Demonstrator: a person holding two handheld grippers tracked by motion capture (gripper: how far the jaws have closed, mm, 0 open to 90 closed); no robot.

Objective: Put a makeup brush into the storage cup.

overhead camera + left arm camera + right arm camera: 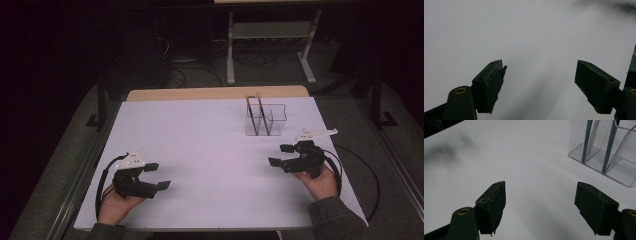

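Clear plastic divided holder (266, 120) w/ two thin dark sticks (255, 116) standing near upright sits far-right on white surface (200, 150), just ahead of right gripper (279, 155). Left gripper (158, 176) well apart. Both jaws spread, empty.

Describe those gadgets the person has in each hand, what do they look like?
Each hand grips a black tool. The left gripper and right gripper each end in two blocky black jaws, with brass-coloured pivot rings at their bases. A pale three-cornered plate sits on top of each, and a black cable loops from it. The sleeves are dark grey-green.
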